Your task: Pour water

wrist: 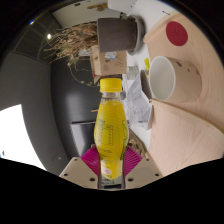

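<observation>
A clear bottle (pixel 110 128) of yellow liquid with a yellow cap stands upright between my fingers, which press on its lower part from both sides. My gripper (pixel 110 162) is shut on it, and the pink pads (pixel 90 158) show at either side of the bottle's base. A white cup (pixel 166 78) stands on a pale wooden surface ahead and to the right of the bottle, its opening facing up. The bottle's cap sits just below a cardboard box (pixel 107 63).
A grey plant pot (pixel 118 35) with dry twigs stands on the cardboard box beyond the bottle. A pale board with a red disc (pixel 176 33) rises behind the cup. Dark table surface (pixel 70 100) lies to the left, a bright white sheet (pixel 25 125) beyond it.
</observation>
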Action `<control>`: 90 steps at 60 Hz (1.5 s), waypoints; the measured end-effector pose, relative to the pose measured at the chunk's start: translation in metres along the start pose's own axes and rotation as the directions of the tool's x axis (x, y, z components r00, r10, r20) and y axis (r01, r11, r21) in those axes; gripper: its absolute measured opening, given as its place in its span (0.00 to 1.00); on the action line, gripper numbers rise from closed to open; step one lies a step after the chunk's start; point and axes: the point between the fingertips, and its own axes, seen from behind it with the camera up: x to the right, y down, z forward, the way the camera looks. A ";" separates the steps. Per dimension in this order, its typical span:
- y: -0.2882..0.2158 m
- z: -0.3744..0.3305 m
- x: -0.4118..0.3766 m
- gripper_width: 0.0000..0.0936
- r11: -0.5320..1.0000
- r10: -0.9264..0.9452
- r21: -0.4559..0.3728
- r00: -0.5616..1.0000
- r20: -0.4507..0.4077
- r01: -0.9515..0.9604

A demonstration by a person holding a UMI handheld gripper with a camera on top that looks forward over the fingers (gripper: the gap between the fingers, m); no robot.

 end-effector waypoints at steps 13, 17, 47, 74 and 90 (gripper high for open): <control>-0.014 -0.001 0.004 0.28 0.940 0.340 0.003 0.936 0.088 -0.341; -0.015 -0.002 0.009 0.28 0.934 0.355 0.005 0.931 0.086 -0.357; -0.020 -0.009 -0.024 0.28 0.892 -0.451 -0.049 0.886 -0.107 0.449; -0.212 -0.077 -0.107 0.28 -0.027 -0.898 -0.073 -0.056 -0.437 0.997; -0.281 -0.101 0.030 0.28 0.010 -0.866 -0.254 -0.118 -0.485 0.967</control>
